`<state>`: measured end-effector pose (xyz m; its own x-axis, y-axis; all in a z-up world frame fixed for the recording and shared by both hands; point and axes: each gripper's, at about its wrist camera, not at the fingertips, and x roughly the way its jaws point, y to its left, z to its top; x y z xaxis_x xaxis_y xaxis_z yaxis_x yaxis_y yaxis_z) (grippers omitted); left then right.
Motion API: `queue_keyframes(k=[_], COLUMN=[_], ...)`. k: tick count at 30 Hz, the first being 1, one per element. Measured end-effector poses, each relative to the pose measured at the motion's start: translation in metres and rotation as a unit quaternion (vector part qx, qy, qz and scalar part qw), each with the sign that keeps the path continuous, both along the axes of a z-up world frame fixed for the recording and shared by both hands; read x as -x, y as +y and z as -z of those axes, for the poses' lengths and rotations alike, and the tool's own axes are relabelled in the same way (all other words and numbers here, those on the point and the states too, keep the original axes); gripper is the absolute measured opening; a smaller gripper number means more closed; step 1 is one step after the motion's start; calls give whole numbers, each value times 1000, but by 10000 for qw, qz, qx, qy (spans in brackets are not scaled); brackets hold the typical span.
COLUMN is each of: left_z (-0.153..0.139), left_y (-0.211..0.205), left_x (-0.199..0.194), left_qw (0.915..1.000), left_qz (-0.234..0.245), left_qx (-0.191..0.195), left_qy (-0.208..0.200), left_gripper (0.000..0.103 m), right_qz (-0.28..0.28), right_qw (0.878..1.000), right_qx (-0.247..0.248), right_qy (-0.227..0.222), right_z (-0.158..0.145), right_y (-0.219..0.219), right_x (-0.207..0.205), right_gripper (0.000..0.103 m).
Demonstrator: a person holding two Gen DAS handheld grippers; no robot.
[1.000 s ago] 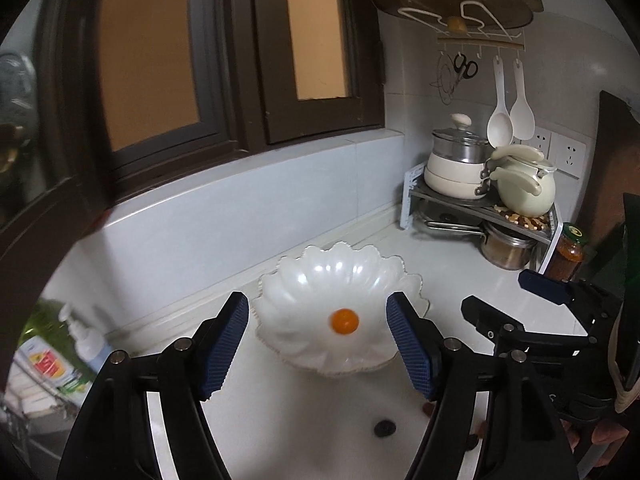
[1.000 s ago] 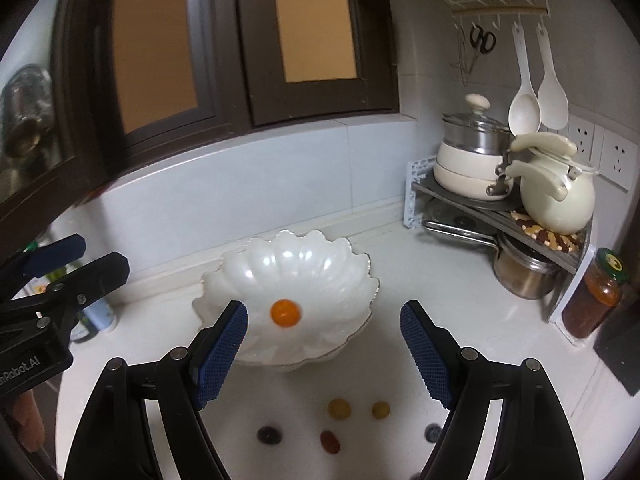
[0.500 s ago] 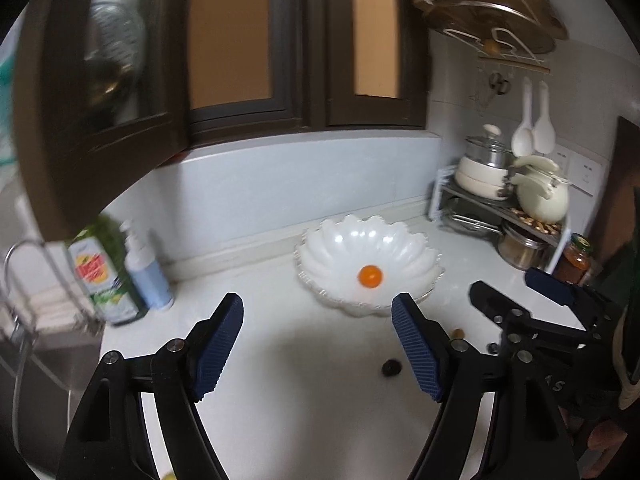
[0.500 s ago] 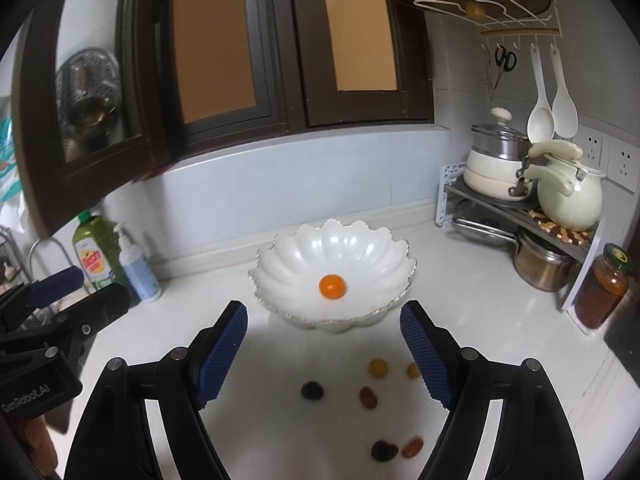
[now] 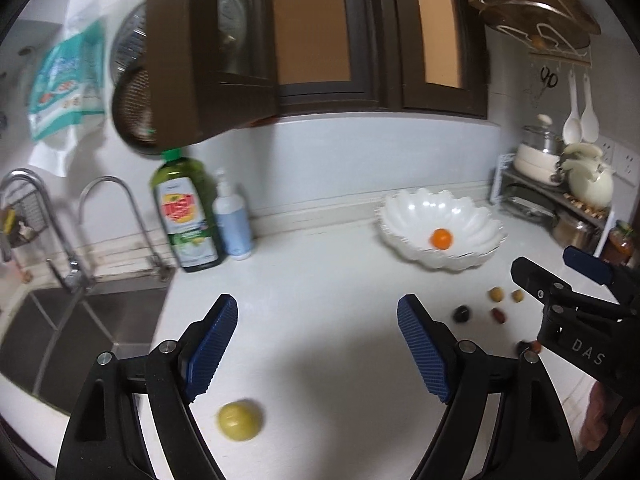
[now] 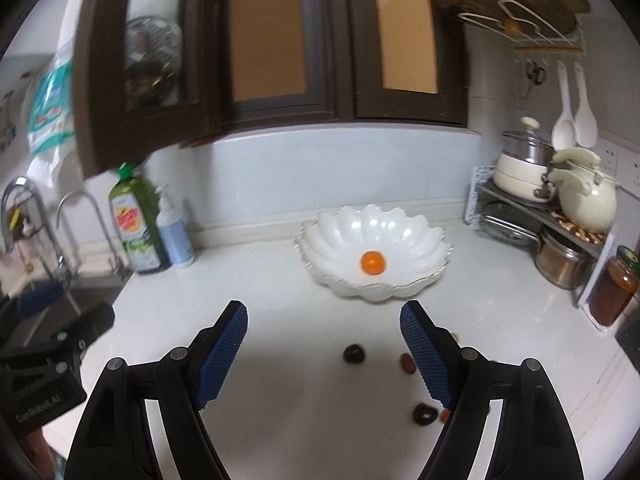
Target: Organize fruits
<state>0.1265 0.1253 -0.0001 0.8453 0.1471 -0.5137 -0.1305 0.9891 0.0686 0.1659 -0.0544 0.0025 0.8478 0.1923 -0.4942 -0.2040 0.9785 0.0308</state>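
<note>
our left gripper (image 5: pixel 318 344) jaws are opening, nothing between them; right gripper (image 6: pixel 324 350) spread, empty. orange fruit (image 6: pixel 372 262) mid-frame in the white bowl (image 6: pixel 340 236), yellow fruit (image 5: pixel 240 420) lower left on the counter (image 5: pixel 320 272).

White table (image 6: pixel 280 280) carries a scalloped bowl (image 6: pixel 400 236), two bottles (image 6: pixel 138 232), and loose small fruits (image 6: pixel 354 353).

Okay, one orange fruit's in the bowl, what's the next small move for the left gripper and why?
Probably lower the left gripper onto the yellow-green fruit. That fruit lies loose on the counter just below its opening, empty jaws, while the white bowl holds only the orange fruit.
</note>
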Motion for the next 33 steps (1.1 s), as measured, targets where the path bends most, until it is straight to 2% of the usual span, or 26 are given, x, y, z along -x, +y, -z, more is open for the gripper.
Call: queue_keyframes(k=[2, 11, 16, 24, 28, 33], left_z=[6, 43, 65, 104, 121, 139], left_y=[7, 34, 46, 65, 73, 82], left_x=[10, 37, 44, 37, 30, 14], left_qw=[9999, 9987, 9976, 9946, 9936, 9910], left_qz=[-119, -467, -621, -779, -775, -787], left_qx=[-70, 66, 103, 221, 316, 480], left_qy=[-21, 190, 285, 648, 762, 970], left_gripper=[82, 82, 82, 82, 73, 69], right_qz=[-107, -478, -690, -812, -866, -913], right_qw=[9999, 9987, 9972, 9946, 9928, 9911], right_qx=[15, 167, 231, 258, 320, 372], right_qy=[24, -15, 168, 594, 764, 890], right_z=[5, 30, 45, 79, 92, 100], right_y=[7, 38, 53, 71, 80, 89], right_x=[5, 31, 36, 27, 21, 12], right_gripper=[80, 80, 80, 80, 80, 80])
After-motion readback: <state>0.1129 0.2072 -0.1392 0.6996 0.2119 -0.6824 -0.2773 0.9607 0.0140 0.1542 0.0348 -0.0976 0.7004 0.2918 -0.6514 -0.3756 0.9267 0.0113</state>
